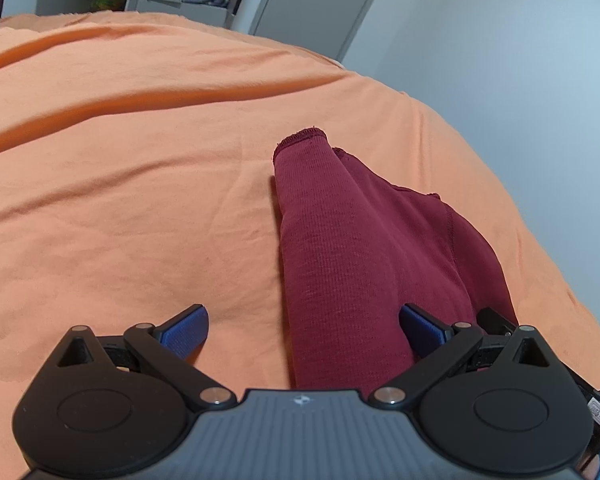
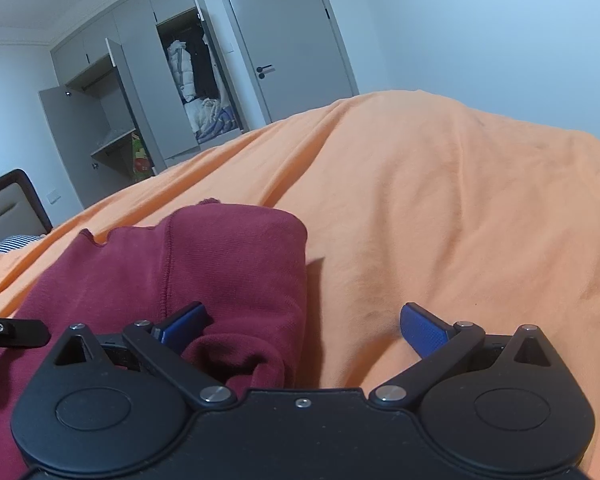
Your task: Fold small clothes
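Right now a dark red ribbed knit garment (image 1: pixel 360 248) is lying on the orange bedsheet (image 1: pixel 120 200), its long axis running away from both grippers. Left gripper (image 1: pixel 303 330) and right gripper (image 2: pixel 303 330) are each hovering over its near end, fingers spread apart, gripping nothing.

The left tongs (image 1: pixel 303 332) are held low and level, with both blue pads (image 1: pixel 188 330) spread wide apart and nothing clamped between them. The right tongs (image 2: pixel 303 330) are likewise held low, their blue pads (image 2: pixel 424 330) parted widely and nothing gripped. Part of the right tongs is seen at the right edge of the left wrist view.
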`<action>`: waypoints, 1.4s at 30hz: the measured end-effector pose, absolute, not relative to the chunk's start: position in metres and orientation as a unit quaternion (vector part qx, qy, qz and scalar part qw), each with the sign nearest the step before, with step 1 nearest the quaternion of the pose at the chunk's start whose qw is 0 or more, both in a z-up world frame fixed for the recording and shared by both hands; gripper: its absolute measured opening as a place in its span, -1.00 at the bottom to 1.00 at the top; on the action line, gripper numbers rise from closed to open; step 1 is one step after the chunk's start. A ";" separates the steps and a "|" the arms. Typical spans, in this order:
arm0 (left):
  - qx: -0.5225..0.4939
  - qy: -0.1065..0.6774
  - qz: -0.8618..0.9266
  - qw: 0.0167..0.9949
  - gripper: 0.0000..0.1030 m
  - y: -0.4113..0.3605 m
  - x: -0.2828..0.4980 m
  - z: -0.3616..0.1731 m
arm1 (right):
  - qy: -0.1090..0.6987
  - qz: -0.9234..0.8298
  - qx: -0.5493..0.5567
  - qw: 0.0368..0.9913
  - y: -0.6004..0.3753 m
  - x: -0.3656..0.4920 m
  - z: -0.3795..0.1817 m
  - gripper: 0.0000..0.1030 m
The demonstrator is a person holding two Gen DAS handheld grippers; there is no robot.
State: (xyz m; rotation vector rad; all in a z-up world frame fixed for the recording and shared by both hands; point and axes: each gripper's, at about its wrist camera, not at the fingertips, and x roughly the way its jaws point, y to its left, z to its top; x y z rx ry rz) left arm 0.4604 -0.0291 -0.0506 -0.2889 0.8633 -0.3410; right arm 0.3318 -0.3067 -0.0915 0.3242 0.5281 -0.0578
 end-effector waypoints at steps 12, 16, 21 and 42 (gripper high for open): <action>-0.171 0.448 -0.202 0.854 0.92 -0.022 0.474 -0.047 | 0.319 0.055 0.285 0.902 -0.339 0.344 -0.073 0.89; -0.181 0.453 -0.205 0.848 0.61 -0.024 0.474 -0.044 | 0.329 0.023 0.249 0.911 -0.327 0.340 -0.069 0.37; -0.186 0.465 -0.207 0.840 0.11 -0.032 0.476 -0.037 | 0.334 0.021 0.245 0.910 -0.318 0.333 -0.065 -0.06; -0.097 0.390 -0.211 0.891 -0.45 -0.032 0.450 0.031 | 0.243 0.090 0.203 0.944 -0.265 0.315 0.014 -0.63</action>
